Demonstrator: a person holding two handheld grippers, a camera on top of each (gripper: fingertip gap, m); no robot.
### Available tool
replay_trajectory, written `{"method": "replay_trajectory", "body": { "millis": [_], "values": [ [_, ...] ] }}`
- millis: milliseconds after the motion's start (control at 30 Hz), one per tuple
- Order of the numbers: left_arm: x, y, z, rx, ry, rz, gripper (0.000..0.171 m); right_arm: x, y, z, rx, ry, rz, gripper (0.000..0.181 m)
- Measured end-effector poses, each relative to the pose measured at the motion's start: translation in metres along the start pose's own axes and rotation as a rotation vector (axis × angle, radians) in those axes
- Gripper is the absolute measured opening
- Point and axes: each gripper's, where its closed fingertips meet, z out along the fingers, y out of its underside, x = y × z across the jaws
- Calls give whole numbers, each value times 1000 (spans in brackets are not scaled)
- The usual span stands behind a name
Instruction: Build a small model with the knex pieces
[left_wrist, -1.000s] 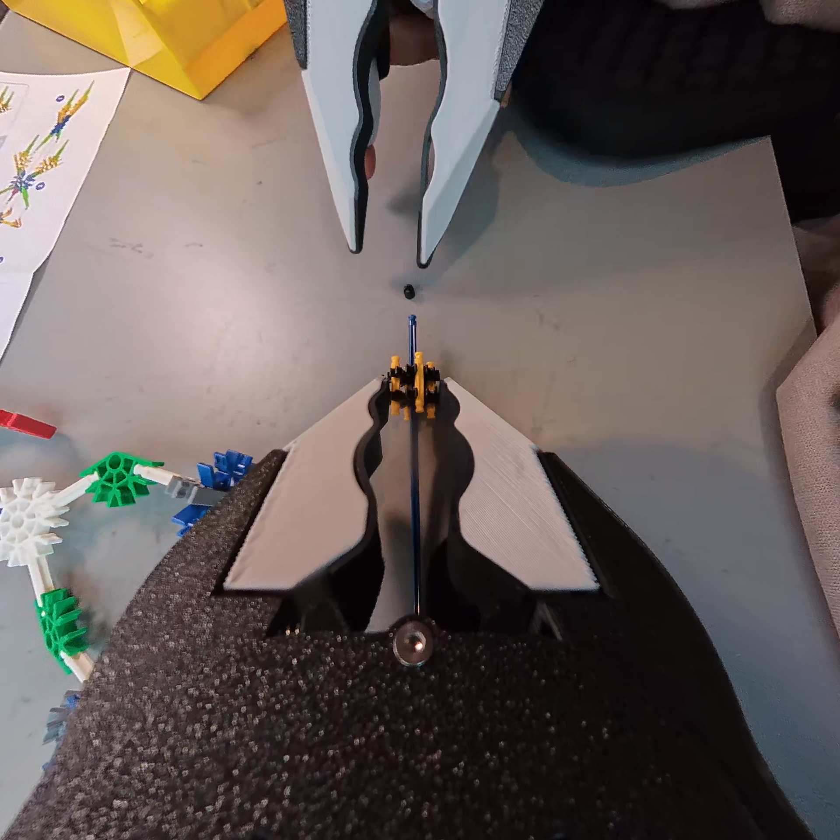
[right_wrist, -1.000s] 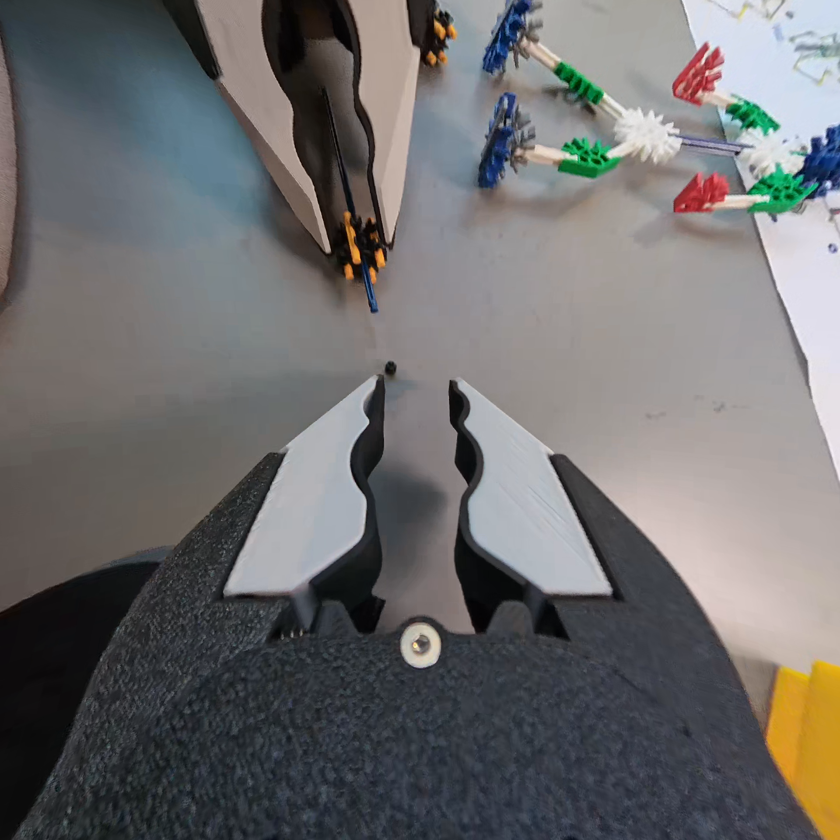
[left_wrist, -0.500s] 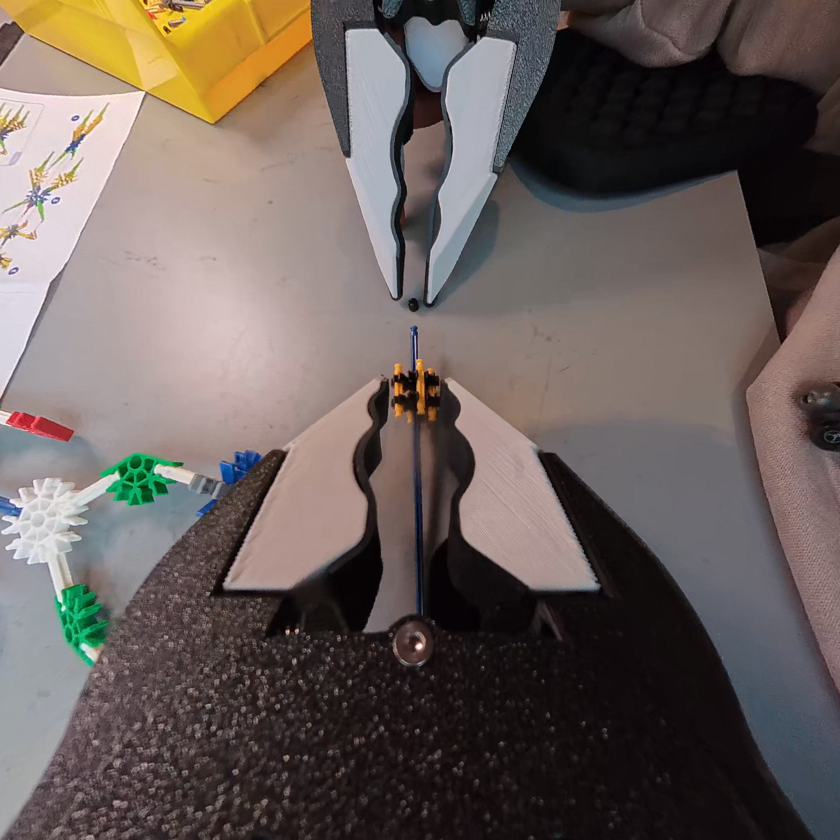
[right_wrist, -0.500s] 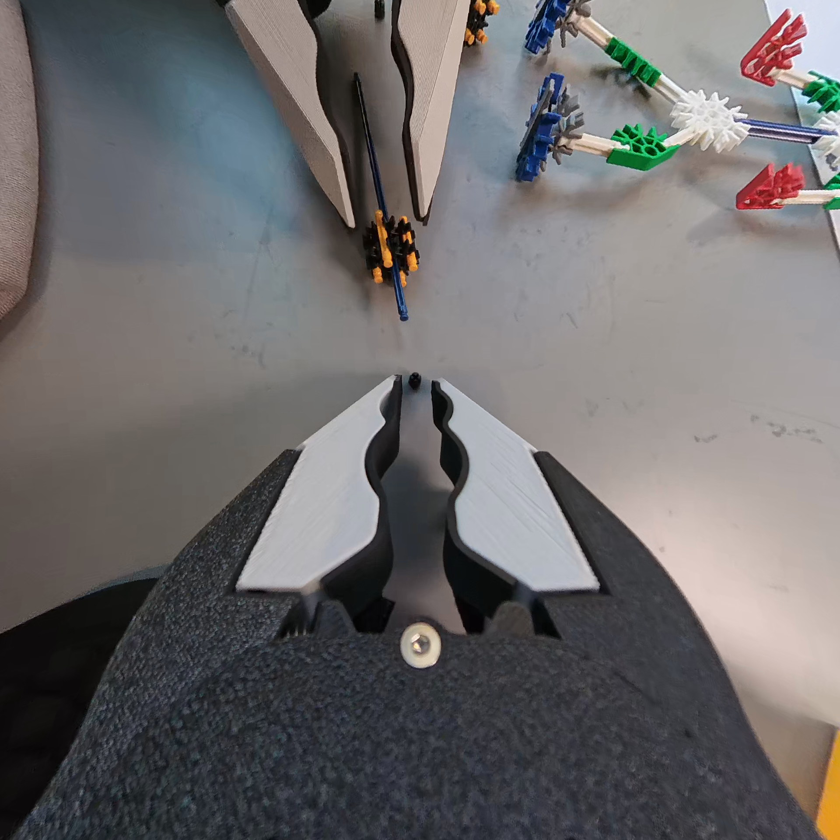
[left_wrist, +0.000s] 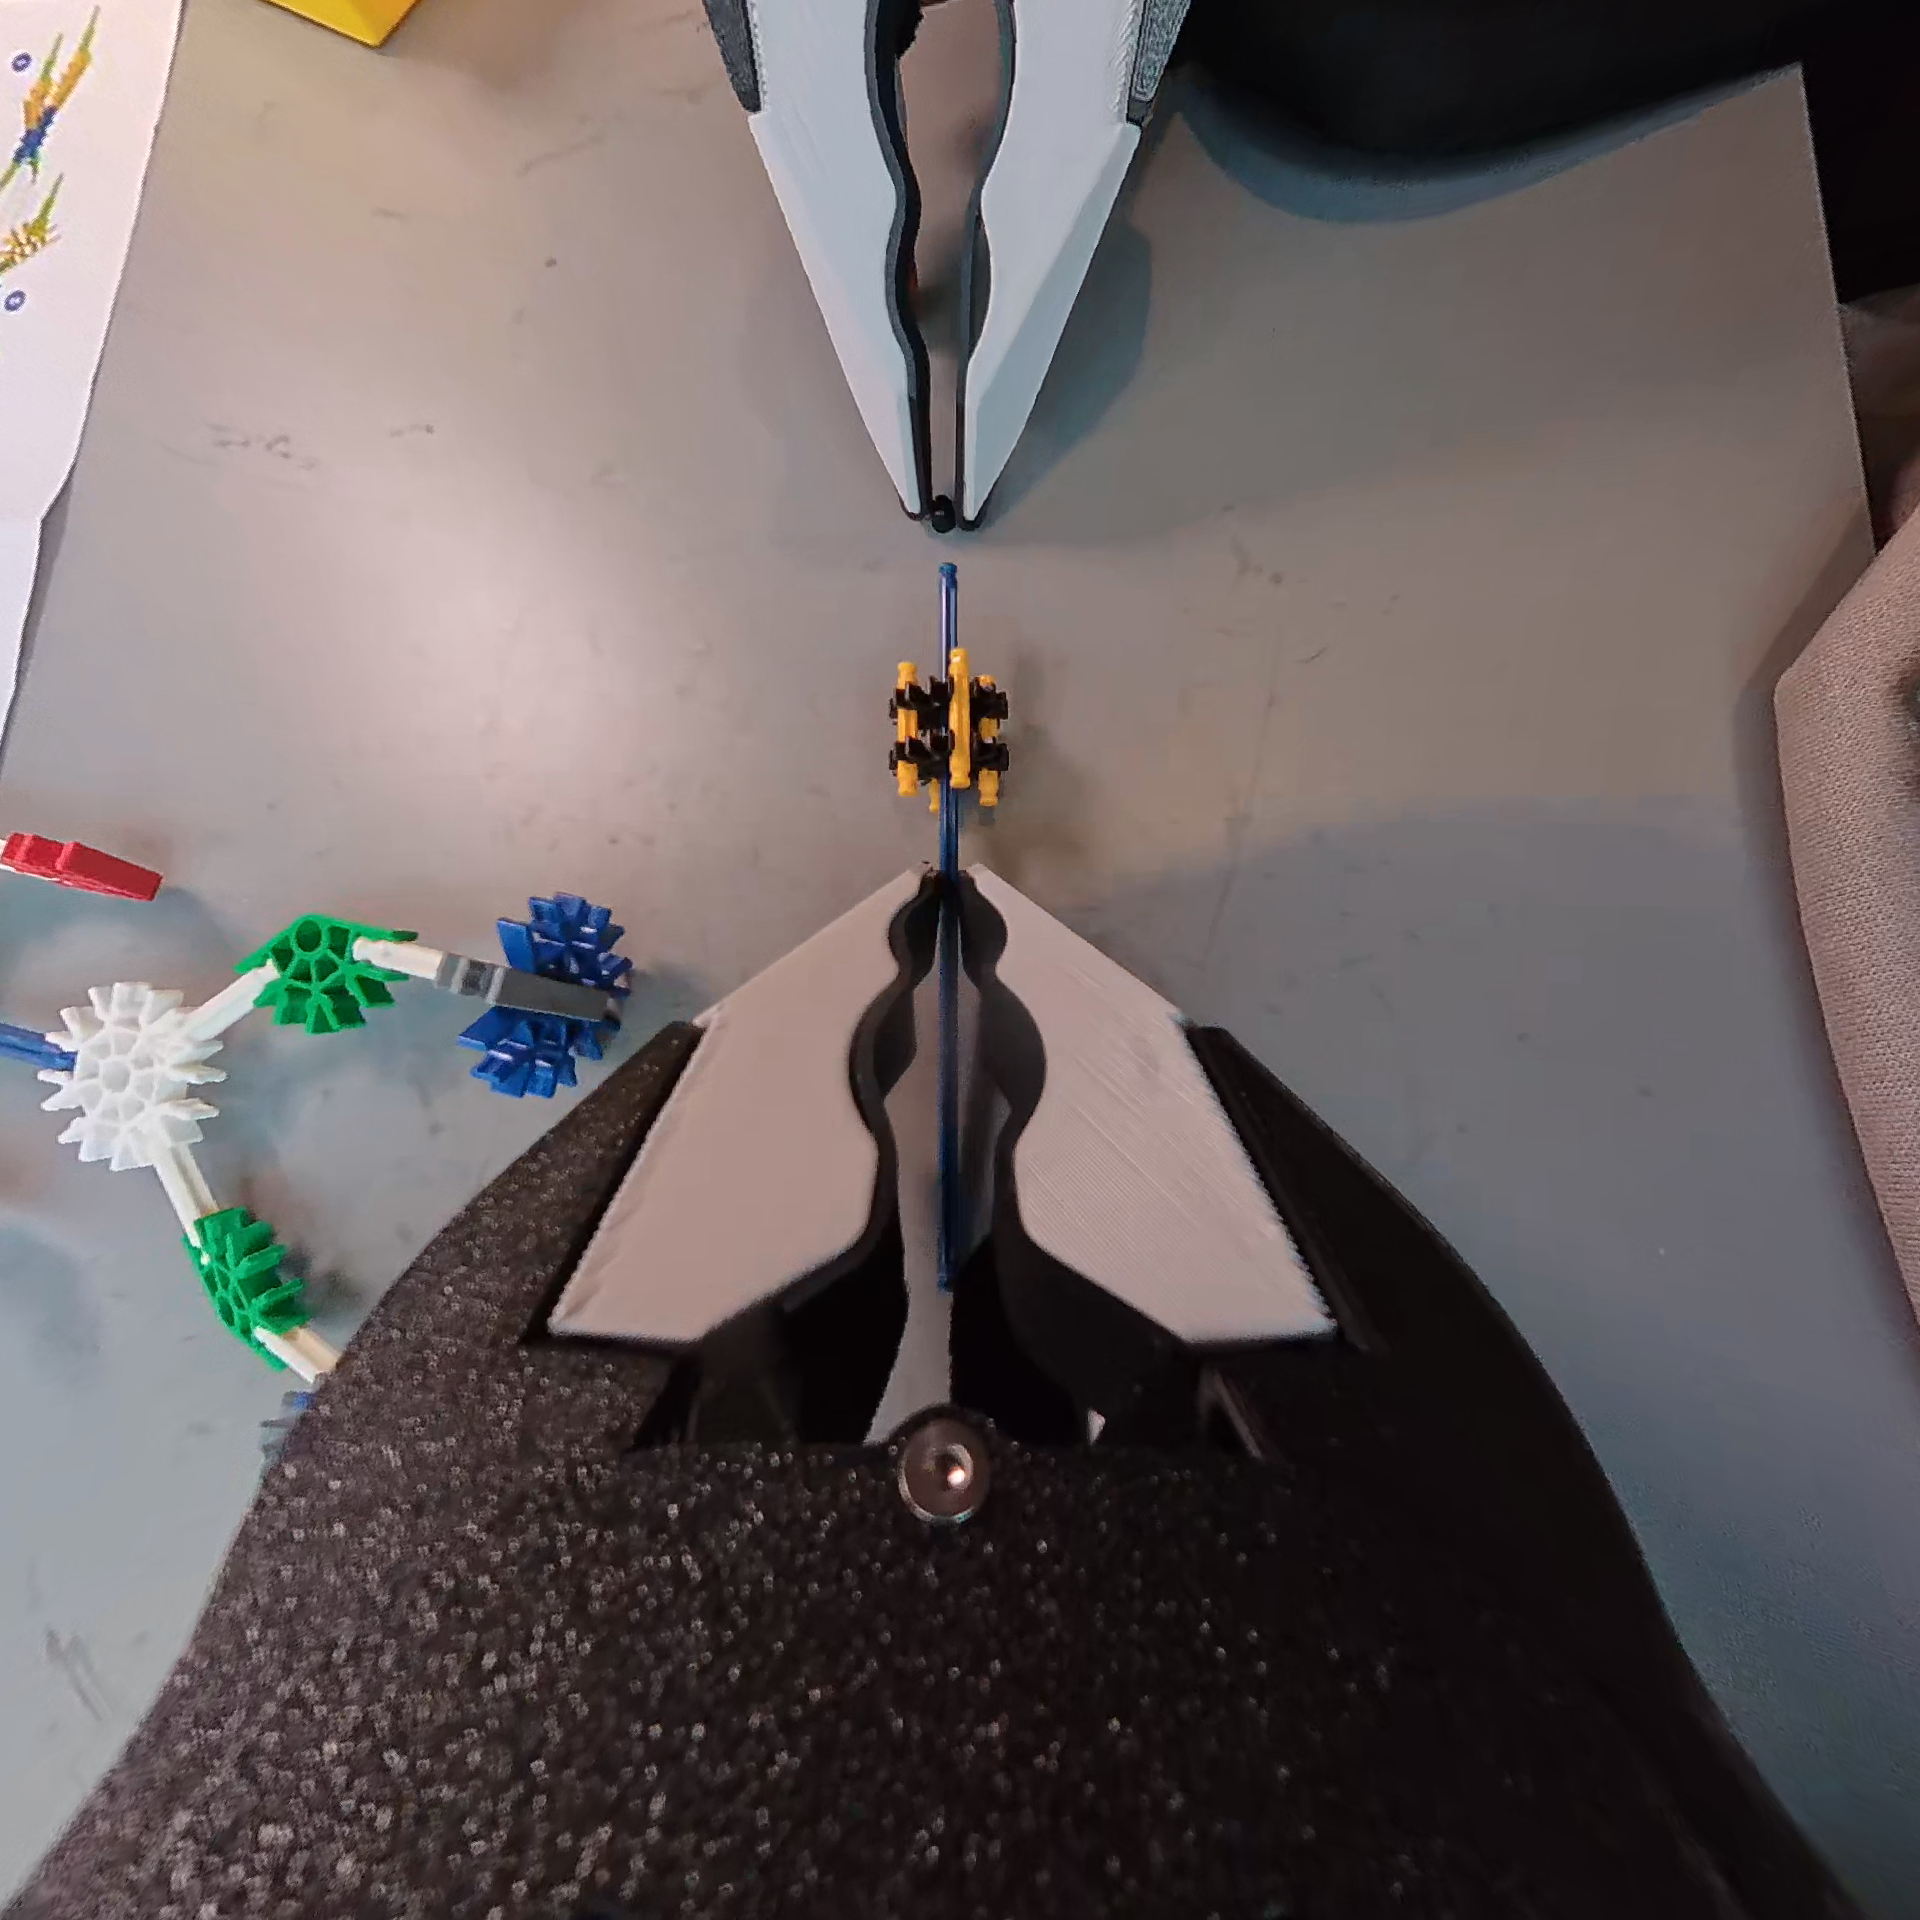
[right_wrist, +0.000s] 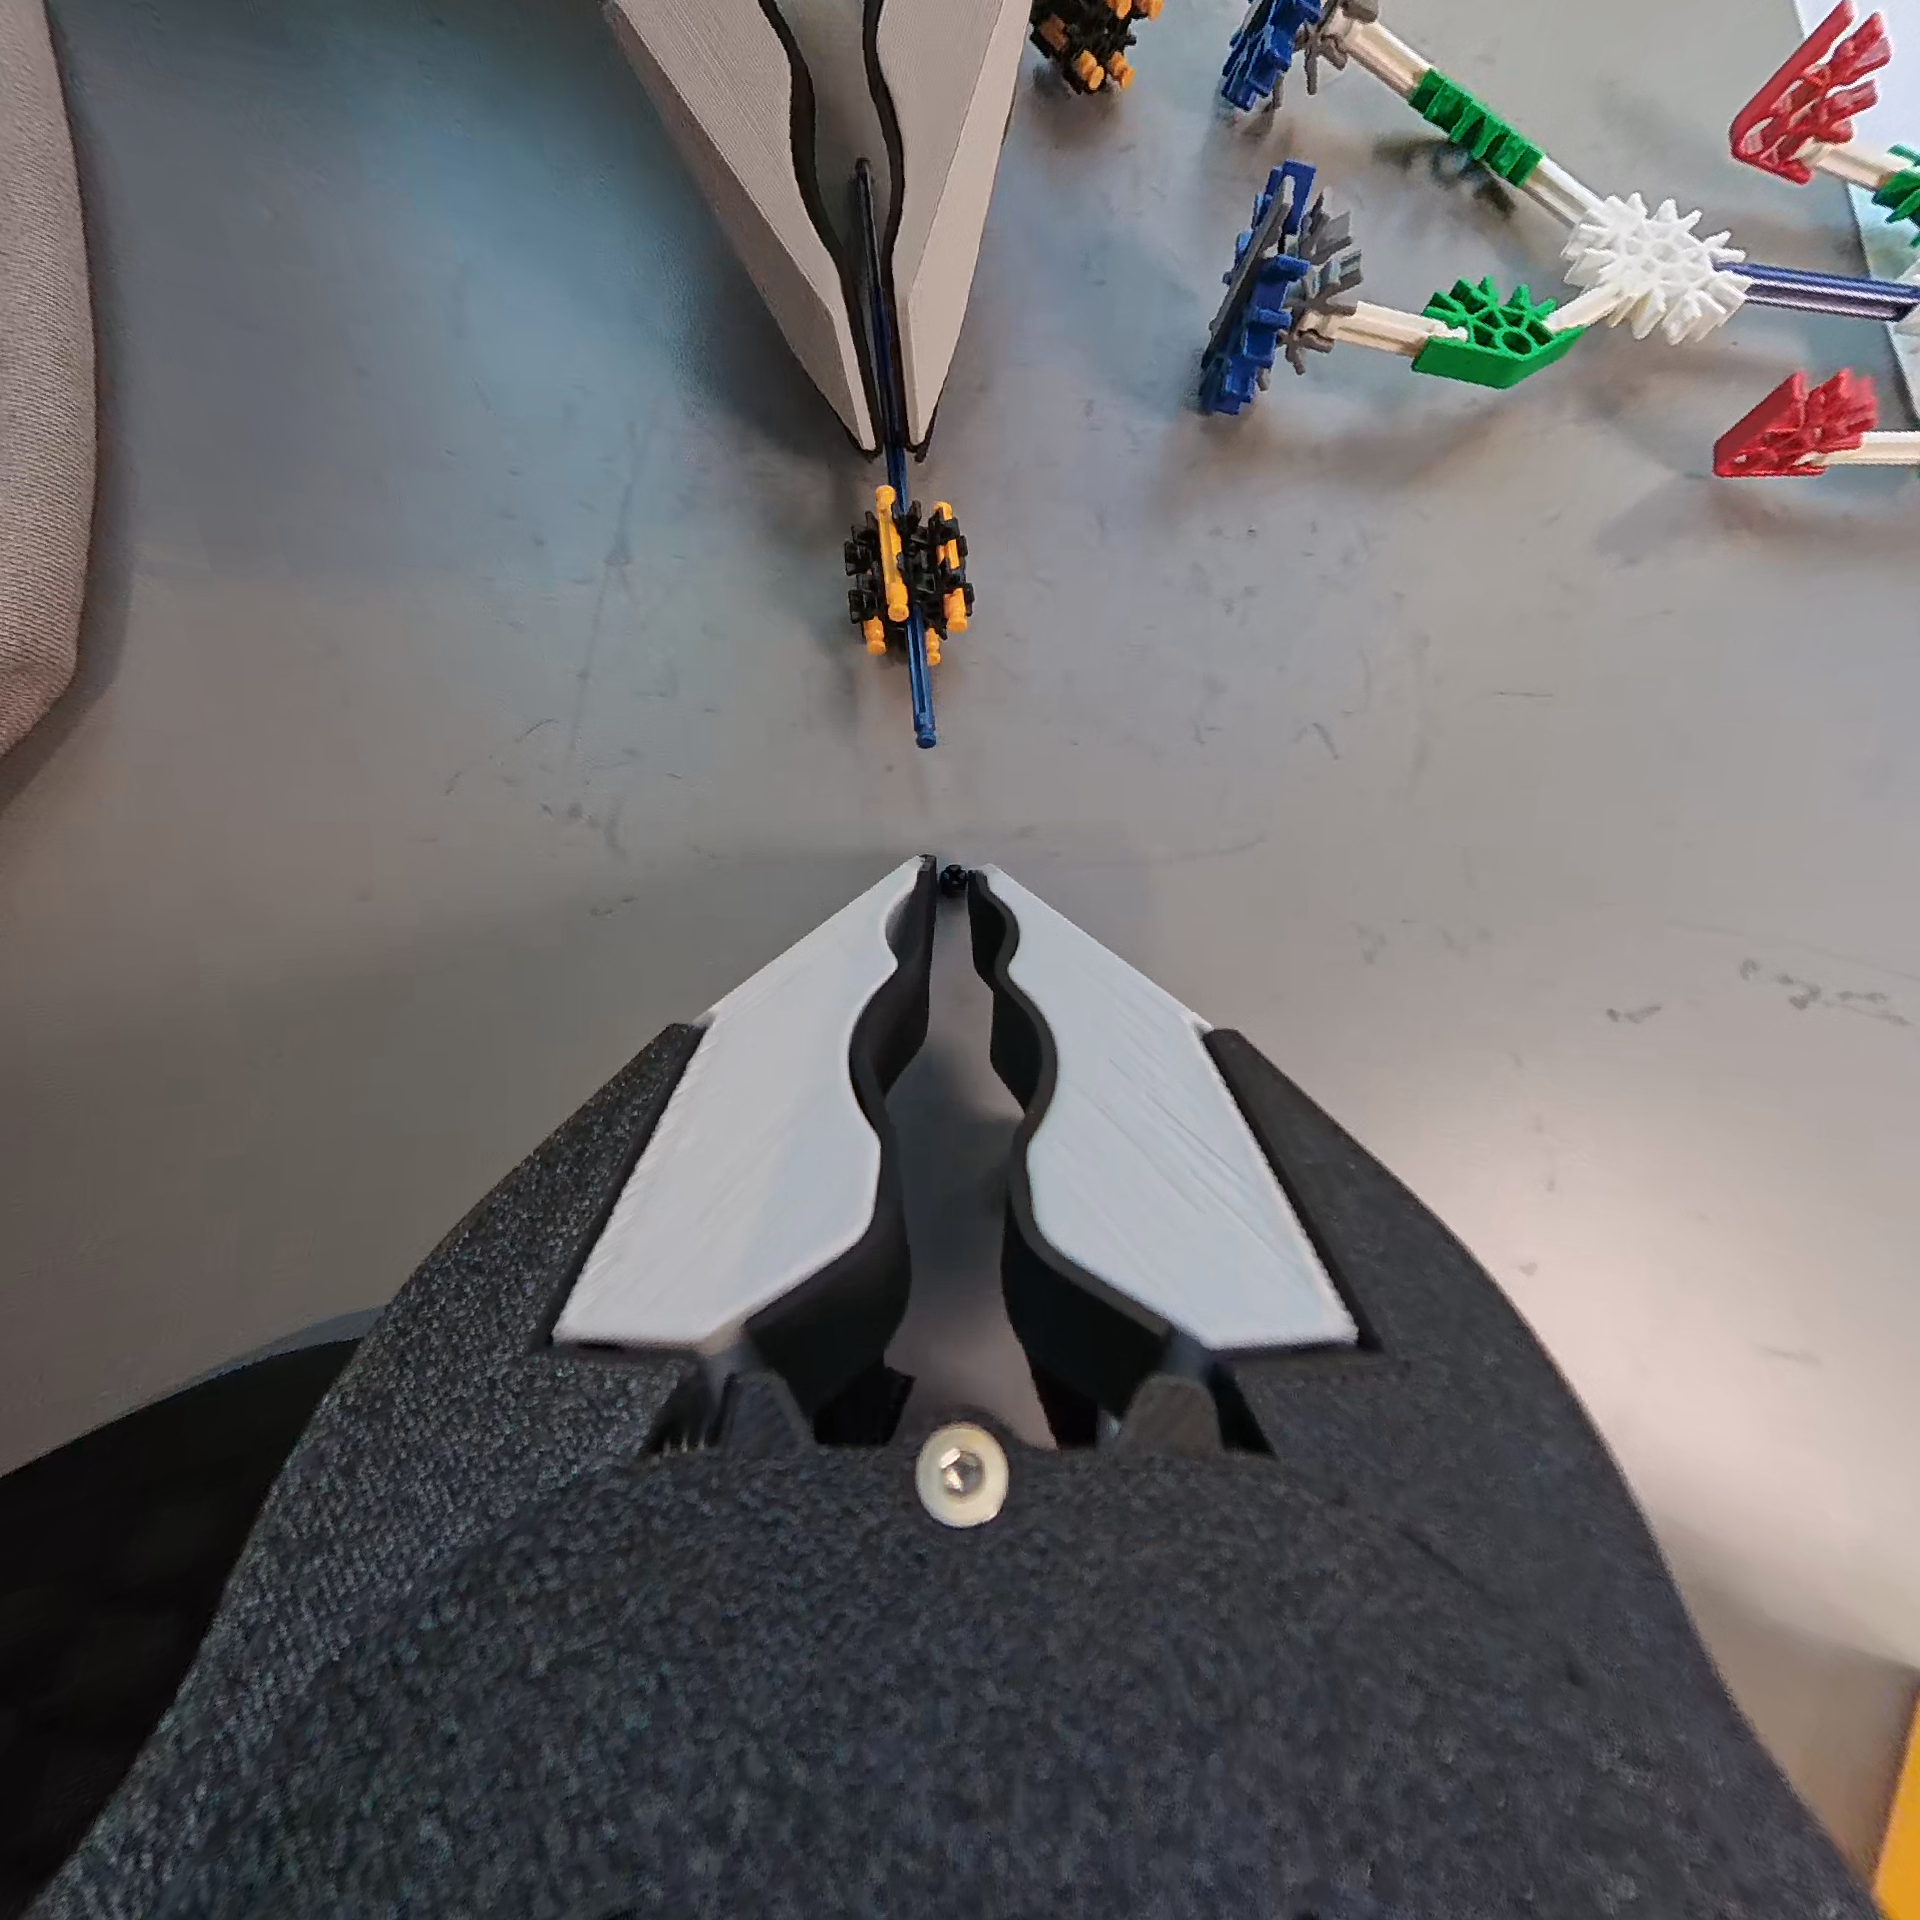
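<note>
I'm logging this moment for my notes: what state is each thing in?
left tool: shut on blue rod
blue rod: level, held at its near end
yellow-black wheel: threaded on the rod
right tool: shut on black bead
black bead: pinched at the tips
colourful assembly: lying flat on grey table

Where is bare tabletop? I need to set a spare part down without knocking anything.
Bare: the grey table on the side away from the connector model, and the stretch below that model in the right wrist view. Crowded: the centre line, where the left gripper holds the blue rod facing the right gripper, which pinches a black bead.
</note>
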Motion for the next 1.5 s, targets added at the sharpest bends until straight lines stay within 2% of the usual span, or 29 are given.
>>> {"method": "replay_trajectory", "body": {
  "millis": [333, 833, 1200, 1300, 1333, 1433, 1500],
  "values": [
    [-1, 0, 1, 1, -2, -4, 3, -1, 1, 0, -40, -16, -1, 5],
    [1, -1, 1, 11, -18, -6, 4, -2, 2, 1, -360, -132, -146, 5],
    [1, 2, 2, 6, -23, -9, 5, -2, 3, 1, -388, -141, -147, 4],
    [1, 2, 2, 8, -25, -12, 5, -2, 1, -1, -314, -115, -123, 4],
    [2, 2, 2, 9, -25, -13, 5, -5, -6, -3, -222, -119, -88, 4],
    [2, 1, 4, 20, -23, -20, 4, -5, -44, -21, 171, -109, 66, 4],
    [3, 0, 5, 32, -5, -38, 3, -5, -57, -36, 363, -117, 144, 4]
  ]
}}
